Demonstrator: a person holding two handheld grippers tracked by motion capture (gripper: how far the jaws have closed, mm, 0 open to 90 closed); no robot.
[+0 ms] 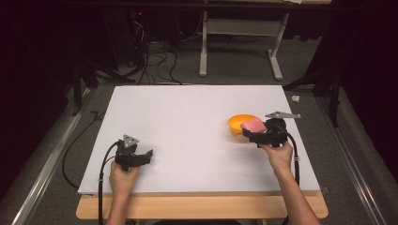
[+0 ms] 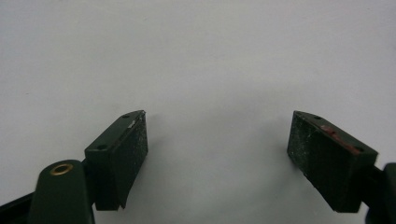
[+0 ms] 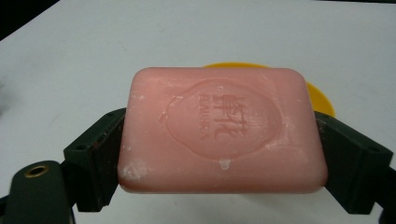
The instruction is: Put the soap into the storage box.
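Two grippers sit over the white tabletop [image 1: 187,136]. Right gripper [image 1: 256,133], held by the right hand [image 1: 278,155] at approx 4 o'clock on the board, has its jaws clamped on the short ends of a pink soap bar [image 3: 222,128]; embossed face up, bar level, lifted clear of the surface. Directly beyond the bar, touching or just under its far edge (can't tell which), an orange bowl [image 1: 238,123] w/ its rim peeking out at 12–2 o'clock in the right gripper view [image 3: 322,100]. Right edge of the tabletop is near this gripper; open room lies to its 9 o'clock, across the bare middle.

Left gripper [image 1: 145,156], in the left hand [image 1: 123,177], is at approx 7 o'clock, near the front edge and the left edge. Jaws wide apart, holding nothing, pads [image 2: 133,149] over bare white surface; free room at 12 and 3 o'clock. Grippers well apart.
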